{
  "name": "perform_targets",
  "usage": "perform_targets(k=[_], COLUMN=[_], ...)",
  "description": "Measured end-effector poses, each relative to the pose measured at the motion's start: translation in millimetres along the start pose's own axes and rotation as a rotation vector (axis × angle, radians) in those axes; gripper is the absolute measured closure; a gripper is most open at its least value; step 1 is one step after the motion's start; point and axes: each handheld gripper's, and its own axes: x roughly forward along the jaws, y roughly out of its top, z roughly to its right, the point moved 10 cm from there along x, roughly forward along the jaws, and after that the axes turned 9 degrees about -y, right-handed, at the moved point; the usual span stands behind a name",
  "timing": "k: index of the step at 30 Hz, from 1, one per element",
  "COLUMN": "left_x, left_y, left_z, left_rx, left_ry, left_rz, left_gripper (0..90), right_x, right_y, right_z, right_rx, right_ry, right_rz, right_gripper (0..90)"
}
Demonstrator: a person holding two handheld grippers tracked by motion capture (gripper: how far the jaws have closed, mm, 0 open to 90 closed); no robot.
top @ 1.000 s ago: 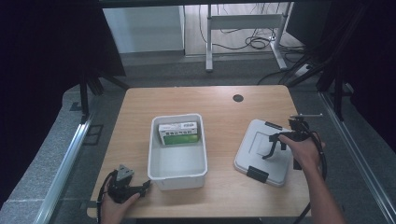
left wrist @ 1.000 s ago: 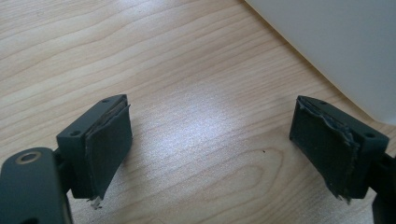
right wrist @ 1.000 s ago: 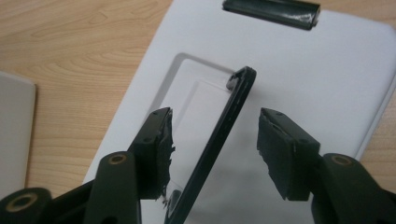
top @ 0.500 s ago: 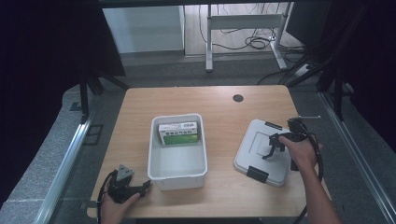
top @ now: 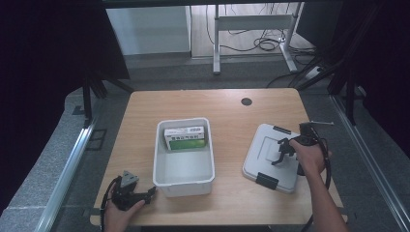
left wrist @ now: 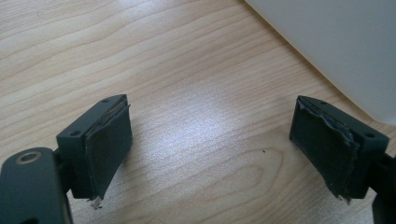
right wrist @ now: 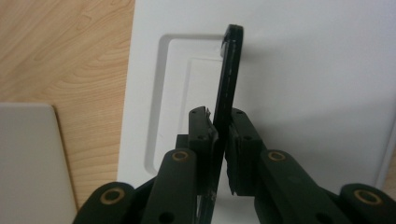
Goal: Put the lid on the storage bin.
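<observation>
A white lid lies flat on the right half of the wooden table, with a black handle standing up from its recessed middle. My right gripper is shut on that handle, one jaw on each side of it; the high view shows this gripper over the lid's centre. An open white bin sits mid-table with a green and white box lying at its far end. My left gripper rests low by the bin's front-left corner, jaws open over bare wood.
The bin's wall stands just beyond the left gripper's jaws. Black clips sit on the lid's near and far edges. A dark round hole marks the table's far side. The table's front edge is close to both hands.
</observation>
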Motion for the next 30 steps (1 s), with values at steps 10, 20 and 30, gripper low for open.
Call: perform_targets(k=[10,20,30], left_x=[0.0,0.0,0.0], left_y=[0.0,0.0,0.0], left_z=[0.0,0.0,0.0], left_rx=[0.000,0.000,0.000], left_ry=[0.000,0.000,0.000], left_rz=[0.000,0.000,0.000], left_gripper=[13.0,12.9,13.0], right_x=[-7.7,-29.3,-49.4], right_y=[-1.6,1.5,-0.9], right_z=[-5.3,-9.4,-25.1], right_rx=[0.025,0.008,-0.037], right_ry=[0.008,0.048,0.086], right_rz=[-0.014,0.015,0.033], right_gripper=[83.8,83.8,83.7])
